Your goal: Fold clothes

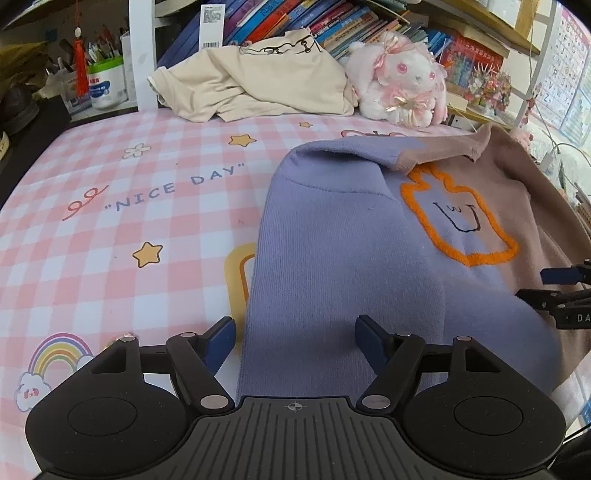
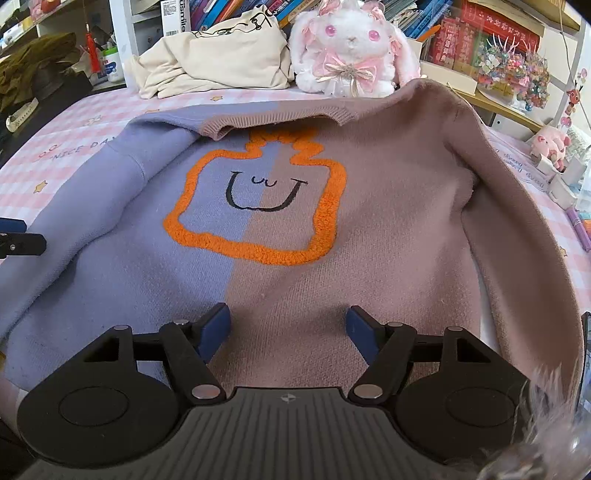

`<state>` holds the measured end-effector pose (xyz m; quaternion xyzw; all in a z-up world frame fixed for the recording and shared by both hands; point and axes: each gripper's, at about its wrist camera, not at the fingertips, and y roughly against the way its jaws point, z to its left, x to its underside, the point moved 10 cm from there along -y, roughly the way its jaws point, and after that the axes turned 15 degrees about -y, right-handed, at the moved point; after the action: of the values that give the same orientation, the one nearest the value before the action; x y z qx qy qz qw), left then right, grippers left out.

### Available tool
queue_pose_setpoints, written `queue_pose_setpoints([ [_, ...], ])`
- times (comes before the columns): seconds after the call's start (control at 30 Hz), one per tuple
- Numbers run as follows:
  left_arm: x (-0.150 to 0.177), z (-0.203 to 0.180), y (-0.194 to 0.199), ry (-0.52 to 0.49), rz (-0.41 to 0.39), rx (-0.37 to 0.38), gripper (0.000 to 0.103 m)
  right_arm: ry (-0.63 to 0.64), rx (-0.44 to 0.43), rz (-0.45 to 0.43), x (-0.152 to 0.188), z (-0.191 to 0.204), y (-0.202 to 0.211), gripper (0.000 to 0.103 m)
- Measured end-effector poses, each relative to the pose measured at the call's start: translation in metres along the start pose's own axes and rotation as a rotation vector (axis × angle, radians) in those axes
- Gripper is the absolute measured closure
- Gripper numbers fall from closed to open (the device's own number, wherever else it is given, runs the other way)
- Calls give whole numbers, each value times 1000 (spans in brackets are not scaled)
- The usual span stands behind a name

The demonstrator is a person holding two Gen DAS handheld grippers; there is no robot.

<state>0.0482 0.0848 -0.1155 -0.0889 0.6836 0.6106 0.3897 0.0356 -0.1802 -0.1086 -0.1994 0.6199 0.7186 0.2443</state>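
A knit sweater [image 2: 332, 258], purple on its left half and brown on its right, lies face up on the bed with an orange outlined smiling face [image 2: 258, 199] on the chest. Its purple sleeve [image 1: 332, 258] is folded down along the body. My left gripper [image 1: 295, 338] hangs open over the sweater's left edge, one finger above the sheet and the other above purple knit. My right gripper [image 2: 288, 328] is open just over the lower middle of the sweater, nothing pinched. Each gripper shows at the other view's edge: right gripper [image 1: 565, 291], left gripper [image 2: 18, 236].
The pink checked sheet [image 1: 129, 221] covers the bed. A crumpled beige garment [image 1: 258, 85] and a white plush rabbit [image 1: 399, 85] sit at the far edge, before shelves of books [image 1: 314, 18]. A small pink plush [image 2: 550, 144] lies far right.
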Motion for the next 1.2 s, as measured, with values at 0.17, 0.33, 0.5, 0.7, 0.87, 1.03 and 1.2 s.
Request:
queue_pose_setpoints([
  [0.17,3,-2,2,2,-6,7,30,-9,16,9,0,-2,-1,25],
  [0.33,5,-6,5,-23,-2,17,30,-30,30,28,-2,-7,-5,18],
  [0.5,9,0,10,-32,10,16,30,-28,30,35,-2,-7,-5,18],
  [0.7,15,8,9,6,34,36,75,-26,32,35,-2,-7,-6,18],
  [0.87,12,20,12,33,41,15,102,-27,33,34,-2,-7,-6,18],
  [1.03,-20,82,33,109,-57,-124,102,-27,33,46,-3,-7,-6,18],
  [1.2,-64,136,31,90,-84,-263,102,-13,21,73,-3,-4,-6,19],
])
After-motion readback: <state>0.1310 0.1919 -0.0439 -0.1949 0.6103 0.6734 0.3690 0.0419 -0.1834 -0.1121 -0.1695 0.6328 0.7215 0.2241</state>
